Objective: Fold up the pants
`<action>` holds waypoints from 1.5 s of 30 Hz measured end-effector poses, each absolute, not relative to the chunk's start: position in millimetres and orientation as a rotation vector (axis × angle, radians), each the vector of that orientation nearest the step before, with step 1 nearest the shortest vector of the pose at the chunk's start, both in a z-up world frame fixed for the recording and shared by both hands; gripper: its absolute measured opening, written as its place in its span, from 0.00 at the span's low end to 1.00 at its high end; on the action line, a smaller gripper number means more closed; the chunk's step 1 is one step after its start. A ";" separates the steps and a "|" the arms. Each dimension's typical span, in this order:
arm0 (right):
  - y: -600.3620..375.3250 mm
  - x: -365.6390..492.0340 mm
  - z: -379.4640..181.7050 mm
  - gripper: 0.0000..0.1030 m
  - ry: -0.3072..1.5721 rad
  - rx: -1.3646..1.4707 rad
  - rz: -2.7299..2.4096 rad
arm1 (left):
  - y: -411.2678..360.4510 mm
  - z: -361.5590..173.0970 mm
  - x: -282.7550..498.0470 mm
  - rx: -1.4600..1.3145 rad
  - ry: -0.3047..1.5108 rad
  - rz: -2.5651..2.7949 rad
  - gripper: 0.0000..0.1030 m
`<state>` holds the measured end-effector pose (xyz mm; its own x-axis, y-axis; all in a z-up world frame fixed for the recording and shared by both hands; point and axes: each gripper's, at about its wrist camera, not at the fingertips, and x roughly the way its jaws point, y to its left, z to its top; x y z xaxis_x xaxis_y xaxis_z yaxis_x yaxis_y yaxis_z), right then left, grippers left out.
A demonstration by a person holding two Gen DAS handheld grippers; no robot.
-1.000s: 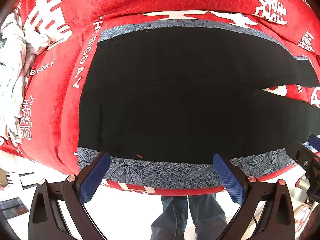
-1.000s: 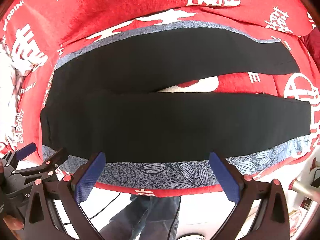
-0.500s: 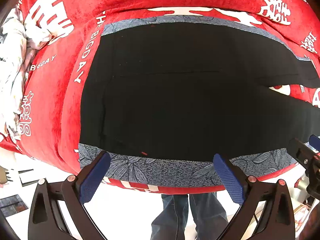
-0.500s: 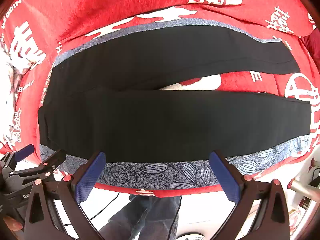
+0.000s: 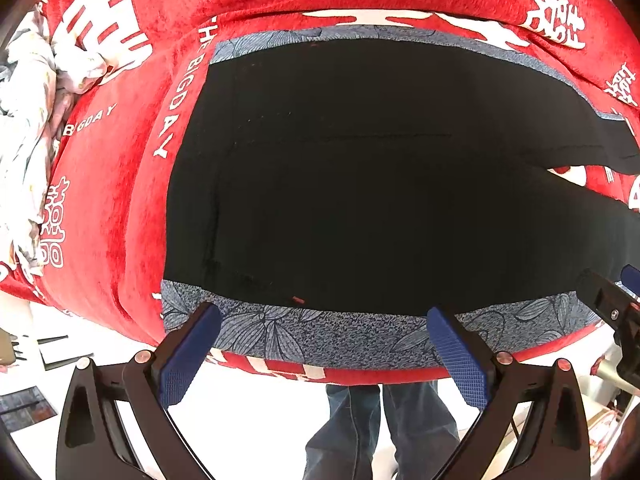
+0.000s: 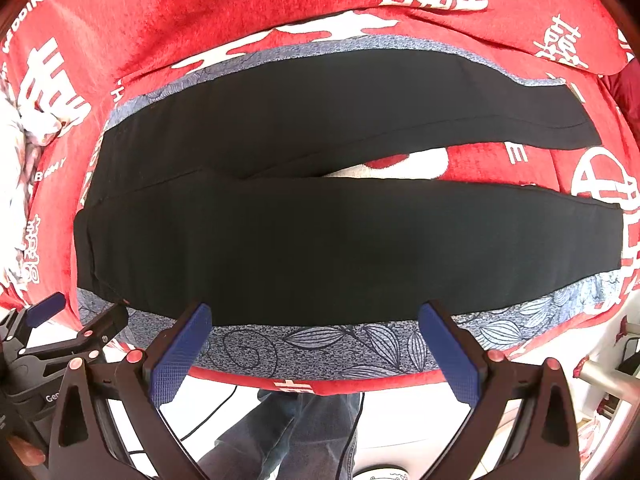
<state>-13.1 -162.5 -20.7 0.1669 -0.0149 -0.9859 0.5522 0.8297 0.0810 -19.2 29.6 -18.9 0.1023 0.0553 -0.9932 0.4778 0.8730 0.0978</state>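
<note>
black pants point(image 6: 320, 240) lie flat on the patterned mat point(image 6: 320, 344), so the left gripper point(image 5: 320, 352) and right gripper point(image 6: 316, 348) hover wide open at the near edge, ready to grab.

I see both wrist cameras looking down over the bed's near edge from close by. The left view faces the pants point(image 5: 360, 200) waist end; the right view point(image 6: 320, 240) takes their whole length.

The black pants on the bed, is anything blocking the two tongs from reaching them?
Nothing visible. Both left tongs and right tongs hang open over the near edge of the grey leafy cloth, and the black pants lie just beyond, uncovered.
</note>
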 end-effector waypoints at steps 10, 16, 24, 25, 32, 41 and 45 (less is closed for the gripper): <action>-159.3 -12.1 -19.5 1.00 1.351 0.458 -0.428 | 37.3 -20.6 -22.1 0.455 1.449 -0.324 1.00; -159.6 -11.3 -20.2 1.00 1.352 0.460 -0.428 | 36.3 -22.0 -22.2 0.458 1.450 -0.322 1.00; -159.0 -11.1 -21.6 1.00 1.356 0.460 -0.425 | 33.6 -23.0 -21.7 0.460 1.454 -0.317 1.00; -158.9 -10.8 -21.8 1.00 1.356 0.460 -0.426 | 33.7 -23.2 -21.7 0.459 1.454 -0.317 1.00; -158.8 -10.8 -24.4 1.00 1.356 0.465 -0.421 | 33.0 -24.9 -21.0 0.462 1.460 -0.316 1.00; -160.5 -9.2 -26.3 1.00 1.337 0.487 -0.405 | 33.3 -28.2 -19.3 0.455 1.464 -0.319 1.00; -160.8 -8.3 -27.6 1.00 1.323 0.499 -0.379 | 32.9 -29.0 -18.9 0.449 1.462 -0.322 1.00</action>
